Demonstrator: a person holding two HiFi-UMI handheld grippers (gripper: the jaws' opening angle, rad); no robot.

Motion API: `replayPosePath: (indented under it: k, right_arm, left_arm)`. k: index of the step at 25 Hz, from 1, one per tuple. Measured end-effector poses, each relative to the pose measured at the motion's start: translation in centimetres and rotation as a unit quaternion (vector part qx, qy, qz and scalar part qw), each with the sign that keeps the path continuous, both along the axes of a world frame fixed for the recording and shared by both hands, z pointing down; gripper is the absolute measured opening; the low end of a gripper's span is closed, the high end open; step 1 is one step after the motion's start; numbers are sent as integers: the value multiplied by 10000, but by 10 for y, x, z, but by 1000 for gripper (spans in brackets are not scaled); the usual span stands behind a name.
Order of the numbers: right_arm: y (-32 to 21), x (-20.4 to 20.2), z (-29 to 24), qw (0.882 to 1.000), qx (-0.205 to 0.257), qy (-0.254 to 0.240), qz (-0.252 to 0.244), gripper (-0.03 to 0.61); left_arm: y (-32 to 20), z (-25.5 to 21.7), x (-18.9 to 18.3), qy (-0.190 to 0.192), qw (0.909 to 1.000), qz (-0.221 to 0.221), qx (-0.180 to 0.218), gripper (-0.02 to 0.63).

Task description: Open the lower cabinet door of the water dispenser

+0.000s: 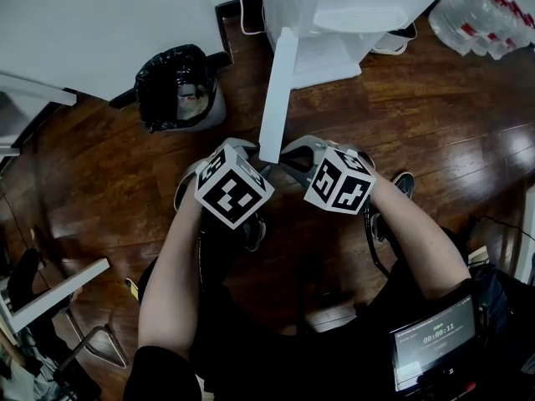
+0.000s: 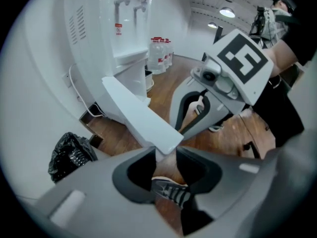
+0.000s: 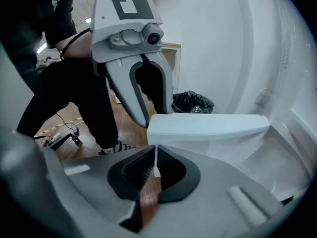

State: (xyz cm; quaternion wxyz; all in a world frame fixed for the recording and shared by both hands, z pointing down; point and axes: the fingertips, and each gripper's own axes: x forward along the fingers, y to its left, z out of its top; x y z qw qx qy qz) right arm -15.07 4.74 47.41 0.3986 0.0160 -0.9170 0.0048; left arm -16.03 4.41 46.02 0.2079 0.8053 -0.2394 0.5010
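The white water dispenser (image 1: 334, 7) stands at the top of the head view. Its lower cabinet door (image 1: 276, 90) is swung wide, its free edge pointing at me. My left gripper (image 1: 253, 152) hangs at that edge with its jaws open. In the left gripper view the door's end (image 2: 148, 125) sits just above the gap, untouched, with nothing between the fingertips (image 2: 166, 155). My right gripper (image 1: 282, 154) is on the door's other side. Its jaws stand nearly together (image 3: 155, 162), holding nothing, just below the door edge (image 3: 208, 125). Each gripper also shows in the other's view: right gripper (image 2: 182, 128), left gripper (image 3: 148, 119).
A bin lined with a black bag (image 1: 175, 86) stands left of the dispenser. Several packed water bottles (image 1: 485, 15) lie at the top right. My shoe (image 1: 403, 182) rests on the dark wood floor. White furniture (image 1: 50, 295) is at the lower left.
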Motion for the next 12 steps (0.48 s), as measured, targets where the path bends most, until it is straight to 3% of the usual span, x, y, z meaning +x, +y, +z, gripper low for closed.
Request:
replayPosePath:
  k: [1, 7, 12]
  right_arm:
    - [-2, -5, 0, 10000, 69, 1, 18, 5]
    - [-8, -36, 2, 9999, 95, -83, 84, 5]
    - [-18, -65, -1, 9980, -9, -360, 513, 5]
  left_arm:
    - [-1, 1, -5, -59, 10000, -44, 4, 150]
    - [-8, 3, -39, -135, 9985, -538, -11, 147]
    - [-18, 5, -71, -225, 9943, -1033, 140, 146]
